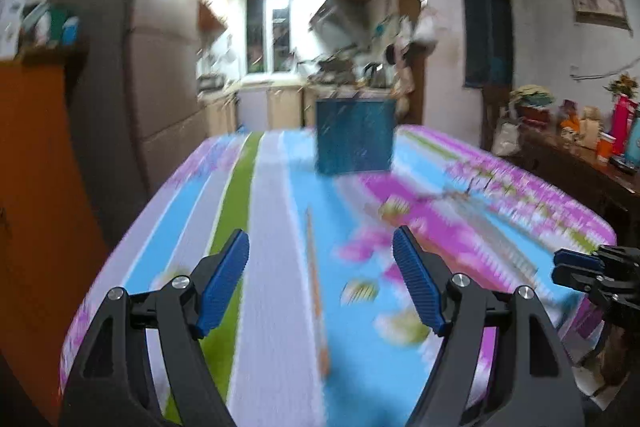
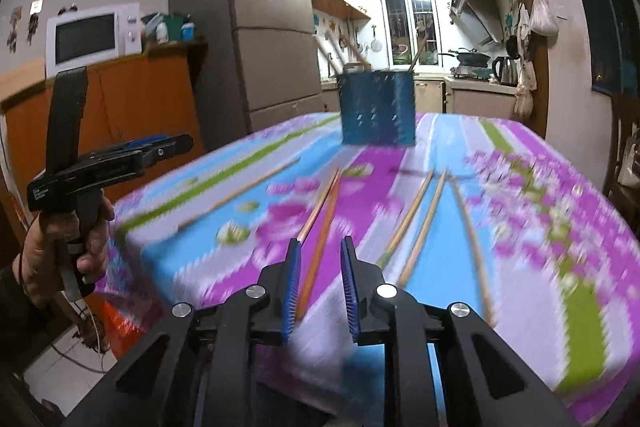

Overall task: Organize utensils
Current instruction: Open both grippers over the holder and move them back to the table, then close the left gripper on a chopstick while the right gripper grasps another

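Note:
A blue perforated utensil holder (image 2: 376, 109) stands at the far end of the table (image 2: 560, 227), with a few chopsticks in it; it also shows in the left wrist view (image 1: 354, 137). Several wooden chopsticks (image 2: 322, 223) lie loose on the flowered tablecloth. One chopstick (image 1: 316, 291) lies between the left gripper's fingers in the left wrist view. My left gripper (image 1: 320, 283) is open, above the near table edge. My right gripper (image 2: 320, 287) is partly open and empty, with one chopstick lying below its gap. The views are motion-blurred.
A fridge (image 2: 256, 27) and an orange cabinet (image 2: 120, 115) with a microwave (image 2: 92, 37) stand left of the table. A dark sideboard (image 1: 580, 163) with bottles and flowers stands at the right. A kitchen lies behind.

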A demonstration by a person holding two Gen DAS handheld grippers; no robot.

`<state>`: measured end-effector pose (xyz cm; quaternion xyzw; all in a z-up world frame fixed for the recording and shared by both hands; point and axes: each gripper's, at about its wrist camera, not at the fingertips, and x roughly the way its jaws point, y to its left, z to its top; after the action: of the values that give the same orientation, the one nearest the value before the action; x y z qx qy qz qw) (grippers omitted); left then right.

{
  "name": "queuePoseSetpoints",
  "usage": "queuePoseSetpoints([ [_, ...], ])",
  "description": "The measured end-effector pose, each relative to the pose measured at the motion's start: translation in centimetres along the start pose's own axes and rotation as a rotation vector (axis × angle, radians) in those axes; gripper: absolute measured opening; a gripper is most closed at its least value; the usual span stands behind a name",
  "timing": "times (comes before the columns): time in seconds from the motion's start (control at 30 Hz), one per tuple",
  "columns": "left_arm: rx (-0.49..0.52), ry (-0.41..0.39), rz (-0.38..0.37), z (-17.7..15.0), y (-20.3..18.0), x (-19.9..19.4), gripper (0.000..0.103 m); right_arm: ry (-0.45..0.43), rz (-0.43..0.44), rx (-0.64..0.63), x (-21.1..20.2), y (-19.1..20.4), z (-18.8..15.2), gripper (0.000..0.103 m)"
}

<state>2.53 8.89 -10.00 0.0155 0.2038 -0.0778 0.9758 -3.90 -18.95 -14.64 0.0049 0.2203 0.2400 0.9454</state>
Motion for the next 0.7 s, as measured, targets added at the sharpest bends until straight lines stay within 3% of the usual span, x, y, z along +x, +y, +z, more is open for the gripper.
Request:
queuePoseSetpoints([
  [0.2,0.015,0.008,0.041,-3.0,1.0,-1.3,0.071,0.033,-0.006,0.005,1.3,0.9,-1.7,0.021],
  [0.5,0.062,0.033,0.014,-6.3,0.2,-1.3,0.071,0.036,-0.043,-0.022,1.8,1.4,-2.4,0.015],
  [0.7,0.076,0.065,-0.015,-7.5,-0.1,-1.0,0.053,0.036,-0.044,-0.030,1.6,1.5,-2.4,0.015],
])
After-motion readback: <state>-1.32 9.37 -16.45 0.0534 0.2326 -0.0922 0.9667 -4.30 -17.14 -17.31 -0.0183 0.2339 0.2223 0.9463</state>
